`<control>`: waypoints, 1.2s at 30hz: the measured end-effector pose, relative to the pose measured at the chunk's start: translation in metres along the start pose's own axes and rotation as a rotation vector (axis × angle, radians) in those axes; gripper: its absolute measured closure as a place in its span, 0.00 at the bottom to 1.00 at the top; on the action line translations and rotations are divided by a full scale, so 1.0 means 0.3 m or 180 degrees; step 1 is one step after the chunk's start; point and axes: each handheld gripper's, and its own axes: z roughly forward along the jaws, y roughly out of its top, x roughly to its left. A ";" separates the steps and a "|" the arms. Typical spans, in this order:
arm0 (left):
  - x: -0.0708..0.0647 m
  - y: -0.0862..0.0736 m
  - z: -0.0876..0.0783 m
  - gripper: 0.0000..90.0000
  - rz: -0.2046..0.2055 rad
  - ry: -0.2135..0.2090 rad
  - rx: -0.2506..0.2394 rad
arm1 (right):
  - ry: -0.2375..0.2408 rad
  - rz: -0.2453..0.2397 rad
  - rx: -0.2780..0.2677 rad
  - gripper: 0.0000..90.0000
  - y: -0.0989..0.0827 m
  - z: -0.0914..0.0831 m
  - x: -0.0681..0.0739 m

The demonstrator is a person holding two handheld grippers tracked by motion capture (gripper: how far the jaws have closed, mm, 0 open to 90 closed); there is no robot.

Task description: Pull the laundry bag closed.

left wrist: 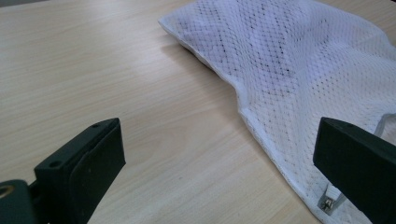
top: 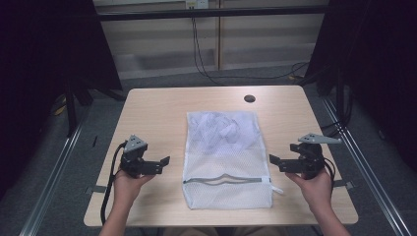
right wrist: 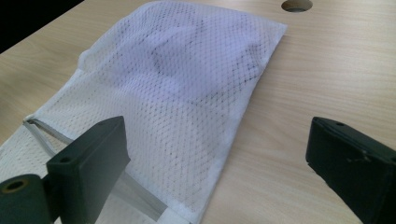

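Note:
A white mesh laundry bag (top: 226, 157) lies flat in the middle of the table, with crumpled white cloth inside its far half. Its zipper (top: 226, 179) runs across near the front end and looks partly undone. My left gripper (top: 164, 162) hovers just left of the bag, pointing at it, open and empty. My right gripper (top: 273, 161) mirrors it on the bag's right side, also open with nothing held. In the left gripper view the bag (left wrist: 289, 60) and its zipper pull (left wrist: 329, 198) sit ahead of the wide-apart jaws. The right gripper view looks over the bag (right wrist: 187, 79).
The wooden table (top: 147, 113) has a round cable hole (top: 250, 98) near its far edge. Cables hang behind the table and dark curtains stand on both sides. Bare tabletop lies to the left and right of the bag.

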 end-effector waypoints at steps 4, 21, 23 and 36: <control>-0.006 -0.001 0.010 0.02 0.0020 -0.0067 0.0054 | 0.0059 -0.0034 0.0033 0.06 0.001 0.007 0.011; -0.017 -0.011 -0.001 0.04 -0.0010 -0.0233 0.0146 | 0.0281 -0.0144 0.0228 0.08 0.021 0.103 0.120; -0.013 -0.010 -0.003 0.04 -0.0028 -0.0244 0.0152 | 0.0321 -0.0159 0.0278 0.08 0.024 0.132 0.149; -0.006 -0.001 0.005 0.05 -0.0073 -0.0299 0.0137 | 0.0422 -0.0151 0.0362 0.09 0.041 0.194 0.223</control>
